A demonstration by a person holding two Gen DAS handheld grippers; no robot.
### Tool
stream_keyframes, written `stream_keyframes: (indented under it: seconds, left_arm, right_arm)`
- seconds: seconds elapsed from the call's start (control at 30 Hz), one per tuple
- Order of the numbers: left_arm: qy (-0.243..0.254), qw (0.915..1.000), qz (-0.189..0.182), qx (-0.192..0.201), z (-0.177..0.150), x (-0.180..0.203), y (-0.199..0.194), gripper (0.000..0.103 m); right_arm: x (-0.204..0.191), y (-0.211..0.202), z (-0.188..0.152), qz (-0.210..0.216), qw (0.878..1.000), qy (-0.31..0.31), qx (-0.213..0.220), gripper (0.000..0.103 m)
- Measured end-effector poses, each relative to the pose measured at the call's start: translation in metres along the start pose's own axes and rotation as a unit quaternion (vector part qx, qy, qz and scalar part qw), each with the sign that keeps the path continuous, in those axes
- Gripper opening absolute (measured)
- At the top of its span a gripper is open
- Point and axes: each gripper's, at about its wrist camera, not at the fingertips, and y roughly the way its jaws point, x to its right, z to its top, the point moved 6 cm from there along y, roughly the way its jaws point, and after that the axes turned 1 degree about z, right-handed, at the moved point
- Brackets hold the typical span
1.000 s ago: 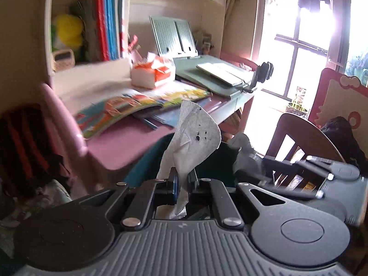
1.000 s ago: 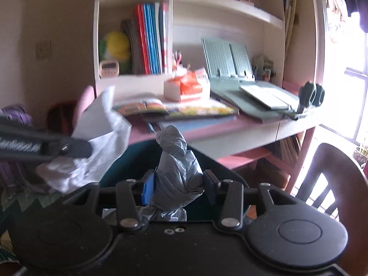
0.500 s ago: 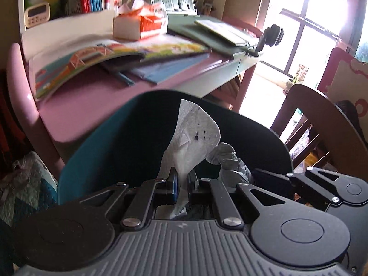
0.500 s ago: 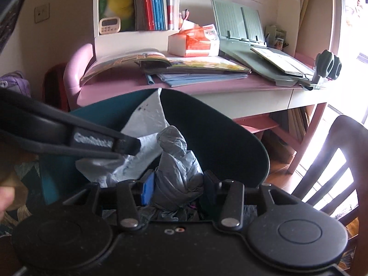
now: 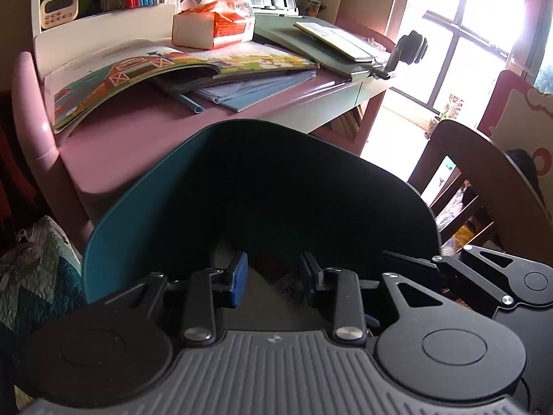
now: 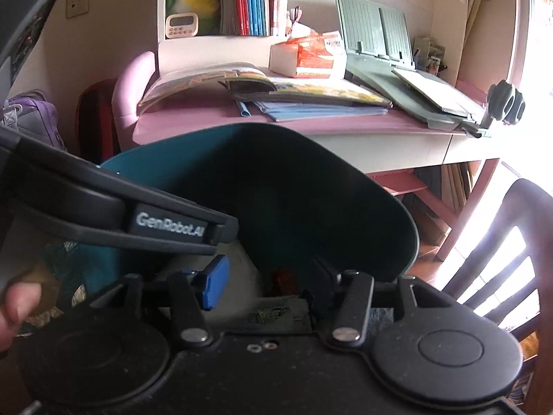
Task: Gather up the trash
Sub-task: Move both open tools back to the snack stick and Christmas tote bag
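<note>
- Left wrist view: the teal bin (image 5: 145,214) stands open directly ahead of and below both claws; hold over its mouth until you confirm the trash dropped.
- Left gripper (image 5: 273,276): jaws have just been opening, nothing between them, released.
- Right gripper (image 6: 266,282): jaws likewise just widened, empty.
- Trash: presumably inside the dark bin; you cannot see it clearly.
</note>
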Motion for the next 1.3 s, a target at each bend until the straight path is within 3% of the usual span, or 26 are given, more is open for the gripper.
stream_keyframes:
  seconds: [0.17, 0.3, 0.37, 0.57, 0.77, 0.93, 1.0, 1.3]
  left_arm:
    - [0.005, 0.9998, -0.004, 0.017, -0.003, -0.005, -0.031, 0.033]
    - [0.003, 0.9991, -0.001, 0.042, -0.009, -0.016, -0.067, 0.053]
    - [0.008, 0.9983, 0.007, 0.057, -0.014, -0.023, -0.087, 0.053]
    - [-0.008, 0.9966, 0.025, 0.078, -0.035, -0.058, -0.14, 0.054]
    - [-0.014, 0.9946, 0.052, 0.089, -0.066, -0.101, -0.186, 0.064]
    - [-0.034, 0.9934, 0.072, 0.082, -0.103, -0.143, -0.22, 0.067]
    - [-0.043, 0.9927, 0.079, 0.08, -0.12, -0.16, -0.231, 0.074]
    - [-0.098, 0.9853, 0.125, 0.063, -0.201, -0.248, -0.259, 0.084]
  right_arm:
    - [-0.007, -0.026, 0.008, 0.005, 1.0, 0.003, 0.02, 0.054]
    - [-0.022, -0.05, 0.014, 0.022, 0.999, -0.006, 0.034, 0.055]
    - [-0.033, -0.063, 0.015, 0.032, 0.999, -0.008, 0.04, 0.055]
    - [-0.077, -0.093, 0.016, 0.068, 0.996, -0.033, 0.056, 0.056]
    - [-0.134, -0.107, 0.017, 0.118, 0.989, -0.063, 0.058, 0.057]
    - [-0.19, -0.105, 0.008, 0.165, 0.981, -0.089, 0.042, 0.057]
    - [-0.214, -0.101, 0.0, 0.185, 0.977, -0.099, 0.031, 0.057]
    - [-0.323, -0.068, -0.047, 0.267, 0.956, -0.118, -0.036, 0.058]
